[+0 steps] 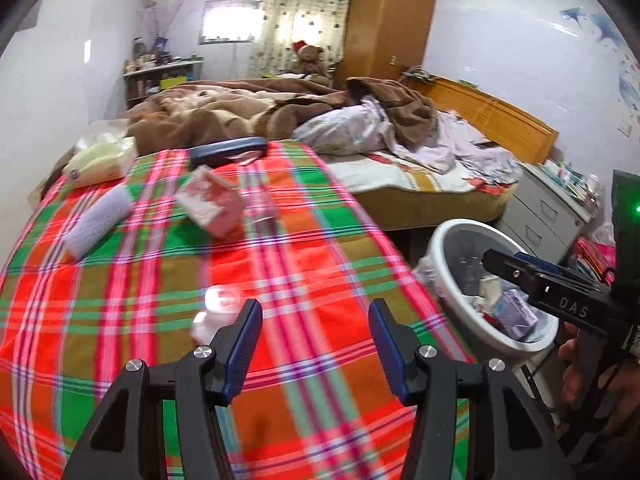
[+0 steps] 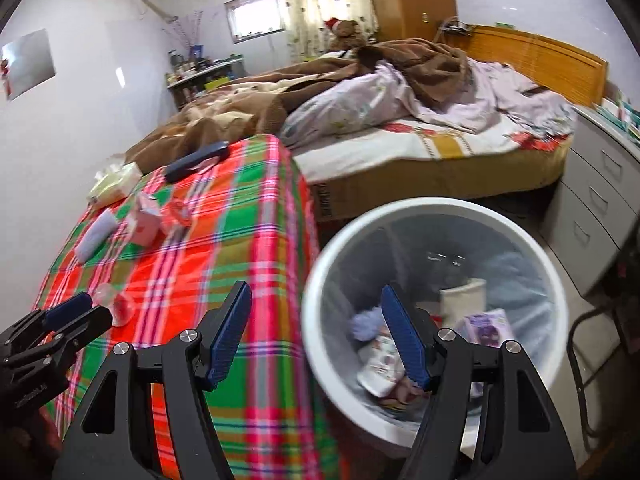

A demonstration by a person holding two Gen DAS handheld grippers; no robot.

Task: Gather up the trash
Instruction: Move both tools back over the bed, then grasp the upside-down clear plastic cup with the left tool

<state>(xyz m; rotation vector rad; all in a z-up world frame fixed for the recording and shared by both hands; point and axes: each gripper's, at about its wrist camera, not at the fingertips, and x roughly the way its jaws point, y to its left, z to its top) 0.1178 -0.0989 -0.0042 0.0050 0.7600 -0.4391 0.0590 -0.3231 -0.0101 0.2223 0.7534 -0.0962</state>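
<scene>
Trash on the table: your nearest piece is a clear crumpled plastic cup (image 1: pixel 218 304) with a reddish tint, lying on the plaid cloth just beyond your left gripper's left finger. Further back lie a pink-and-white paper carton (image 1: pixel 210 202), tipped on its side, and a white ribbed foam sleeve (image 1: pixel 98 220) to its left.
Trash bin: the round white plastic bin (image 2: pixel 320 280) with a clear liner stands on the floor at the table's right edge. Inside you can see a purple printed packet (image 2: pixel 490 326), a white printed pouch (image 2: pixel 378 364) and a pale card (image 2: pixel 464 300).
Left gripper: your left gripper (image 1: pixel 316 334) hangs over the cloth with its blue pads parted and nothing between them.
Right gripper: your right gripper (image 2: pixel 316 334) is spread wide and empty; its right finger is over the bin's mouth, its left finger over the cloth.
Table: the red, green and pink plaid cloth (image 1: pixel 320 280) covers it. At the far end lie a dark blue flat case (image 1: pixel 228 150) and a yellow-green tissue pack (image 1: pixel 102 158).
Room: behind the table is a bed with a rumpled brown blanket (image 1: pixel 224 114), and a grey drawer unit (image 2: pixel 596 208) stands beyond the bin.
</scene>
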